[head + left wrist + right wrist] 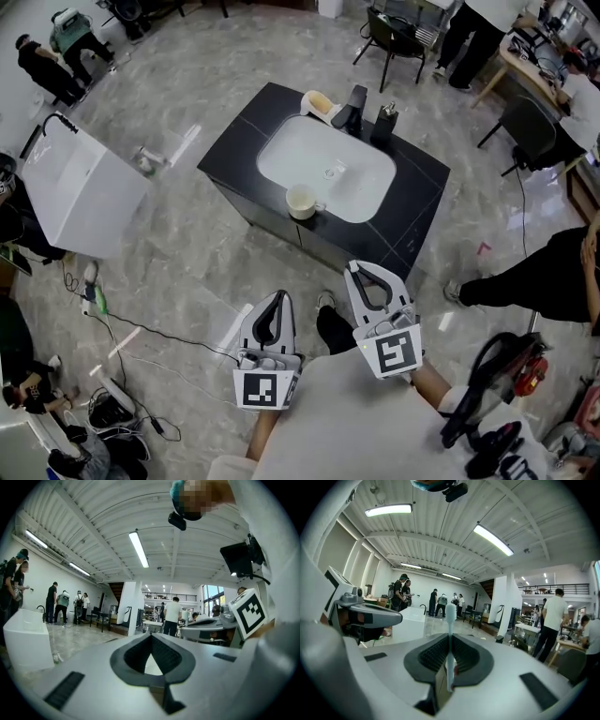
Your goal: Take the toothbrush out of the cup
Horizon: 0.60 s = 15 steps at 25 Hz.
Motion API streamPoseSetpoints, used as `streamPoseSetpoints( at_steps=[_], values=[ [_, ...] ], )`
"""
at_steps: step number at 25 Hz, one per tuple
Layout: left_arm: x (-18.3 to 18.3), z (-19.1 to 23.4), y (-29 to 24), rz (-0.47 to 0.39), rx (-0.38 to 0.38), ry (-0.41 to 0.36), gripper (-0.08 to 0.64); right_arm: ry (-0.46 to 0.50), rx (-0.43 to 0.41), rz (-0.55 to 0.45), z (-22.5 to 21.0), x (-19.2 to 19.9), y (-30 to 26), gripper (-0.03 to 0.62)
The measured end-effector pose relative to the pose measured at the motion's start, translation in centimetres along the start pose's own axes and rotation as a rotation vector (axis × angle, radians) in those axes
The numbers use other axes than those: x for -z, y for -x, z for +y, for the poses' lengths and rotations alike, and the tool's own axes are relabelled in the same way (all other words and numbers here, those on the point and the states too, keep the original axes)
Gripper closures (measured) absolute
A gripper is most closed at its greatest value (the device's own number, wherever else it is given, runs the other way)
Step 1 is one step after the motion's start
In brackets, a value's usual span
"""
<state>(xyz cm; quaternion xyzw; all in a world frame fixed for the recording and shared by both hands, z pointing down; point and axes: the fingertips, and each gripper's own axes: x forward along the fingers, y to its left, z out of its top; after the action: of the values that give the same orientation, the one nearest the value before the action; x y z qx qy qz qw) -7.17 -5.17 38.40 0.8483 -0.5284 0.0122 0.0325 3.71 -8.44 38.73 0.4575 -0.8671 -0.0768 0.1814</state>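
Note:
My right gripper (450, 637) is shut on a white toothbrush (450, 620), which stands upright between the jaws with its bristle head above the fingertips. In the head view this gripper (355, 270) hangs close to my body, well short of the black counter (422, 187). A cream cup (301, 201) stands on the counter at the front rim of the white sink (281, 150), with nothing sticking out of it. The left gripper (278, 296) is beside the right one, also near my body. Its jaws (151, 635) meet at the tips with nothing between them.
A black faucet (354, 108), a dark soap dispenser (385, 122) and a yellow soap dish (320, 101) sit behind the sink. A white basin unit (80, 192) stands at the left, with cables (141, 328) on the floor. Several people and chairs are around the room's edges.

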Motion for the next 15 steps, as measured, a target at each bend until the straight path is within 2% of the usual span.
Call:
streamPoseSetpoints(
  at_steps=[10, 15],
  values=[
    [1.8, -3.1, 12.6, 0.008, 0.018, -0.001, 0.557, -0.023, 0.020, -0.017, 10.0, -0.2, 8.1, 0.563],
    [1.5, -4.8, 15.8, -0.008, 0.047, -0.009, 0.557, -0.021, 0.033, -0.021, 12.1, -0.8, 10.7, 0.563]
  ],
)
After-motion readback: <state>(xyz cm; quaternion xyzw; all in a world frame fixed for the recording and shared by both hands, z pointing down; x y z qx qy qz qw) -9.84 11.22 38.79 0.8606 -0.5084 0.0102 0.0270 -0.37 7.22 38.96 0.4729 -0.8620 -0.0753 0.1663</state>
